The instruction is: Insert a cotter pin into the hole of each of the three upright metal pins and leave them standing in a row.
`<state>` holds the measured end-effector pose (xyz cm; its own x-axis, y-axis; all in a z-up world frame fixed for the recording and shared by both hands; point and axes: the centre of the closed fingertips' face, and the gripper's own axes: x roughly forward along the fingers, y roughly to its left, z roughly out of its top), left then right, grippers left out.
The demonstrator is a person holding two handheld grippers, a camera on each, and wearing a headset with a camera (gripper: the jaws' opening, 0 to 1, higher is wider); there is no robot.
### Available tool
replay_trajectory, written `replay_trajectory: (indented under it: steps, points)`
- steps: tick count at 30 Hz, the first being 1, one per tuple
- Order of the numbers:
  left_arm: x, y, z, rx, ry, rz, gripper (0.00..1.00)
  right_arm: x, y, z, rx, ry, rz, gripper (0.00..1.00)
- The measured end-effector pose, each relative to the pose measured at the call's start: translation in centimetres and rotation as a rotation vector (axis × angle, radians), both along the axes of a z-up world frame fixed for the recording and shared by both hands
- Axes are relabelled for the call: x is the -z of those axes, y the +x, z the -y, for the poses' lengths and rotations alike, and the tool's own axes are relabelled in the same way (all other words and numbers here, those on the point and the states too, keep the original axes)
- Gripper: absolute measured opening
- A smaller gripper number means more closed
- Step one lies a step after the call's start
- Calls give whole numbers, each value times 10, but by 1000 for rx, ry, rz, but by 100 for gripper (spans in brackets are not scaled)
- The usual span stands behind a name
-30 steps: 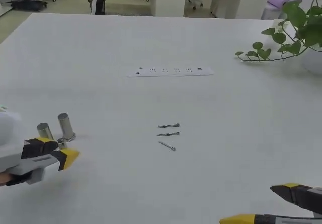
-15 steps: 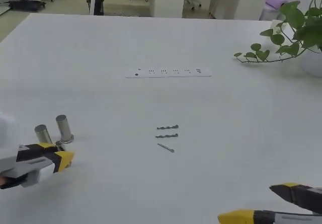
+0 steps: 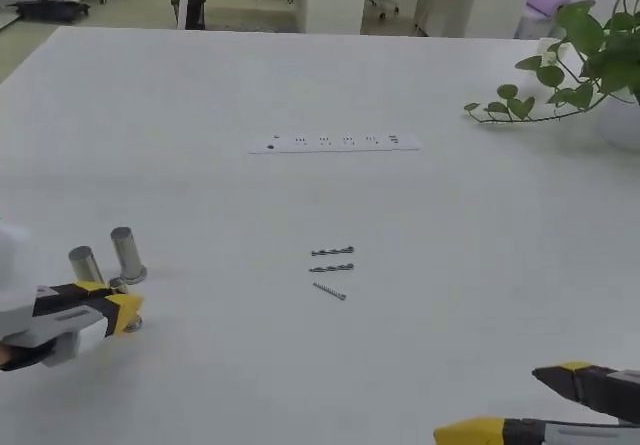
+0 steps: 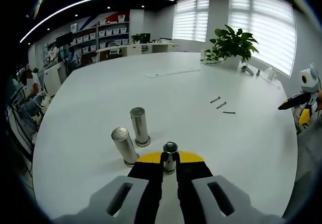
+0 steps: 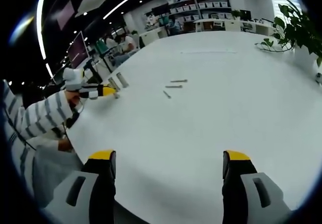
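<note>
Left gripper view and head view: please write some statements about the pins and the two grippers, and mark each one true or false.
1. The left gripper is shut on a metal pin. True.
2. Two other metal pins stand upright beside it. True.
3. Three cotter pins lie on the table. True.
4. The right gripper holds a cotter pin. False: its jaws are wide apart and empty.
5. The cotter pins touch the metal pins. False: they lie well apart from them.
</note>
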<state>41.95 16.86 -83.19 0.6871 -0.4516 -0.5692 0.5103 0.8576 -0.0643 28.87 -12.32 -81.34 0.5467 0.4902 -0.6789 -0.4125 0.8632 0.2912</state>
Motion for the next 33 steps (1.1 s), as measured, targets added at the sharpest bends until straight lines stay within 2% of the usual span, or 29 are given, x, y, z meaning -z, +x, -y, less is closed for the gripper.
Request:
replay_trajectory:
  steps: [2,5,8,11,17,18,19,20,24,26,28,30,33]
  points:
    - [0,0,0,1,2,-1,8,0,0,0,3,2,-2,89]
    - [0,-3,0,-24,-33,-26,7,-2,0,1,-4,-6,19,86]
    - [0,-5,0,-16,-13,-22,7,-2,1,2,-13,-21,25,85]
    - [0,-9,2,-12,-16,-29,7,-3,1,1,-21,-27,34,85]
    - [-6,-17,9,5,-21,-17,7,-5,1,-3,-35,-21,45,85]
    - [-8,-17,11,7,-26,-17,7,-5,1,-4,-39,-23,48,85]
    - [-10,-19,14,4,-55,-20,7,-5,1,-4,-42,-23,51,85]
    - [-12,-21,16,12,-54,-17,7,-6,1,-5,-42,-21,56,85]
    - [-22,-28,27,36,-69,2,7,-11,5,-7,-41,-12,102,86]
    - [-25,-30,31,42,-76,7,7,-12,5,-8,-45,-9,109,87]
    - [-27,-33,35,47,-80,9,7,-13,6,-10,-53,-7,116,87]
    - [-27,-35,37,51,-78,11,7,-18,10,-10,-53,-1,164,84]
    - [-28,-39,43,60,-72,19,7,-22,11,-12,-49,23,178,81]
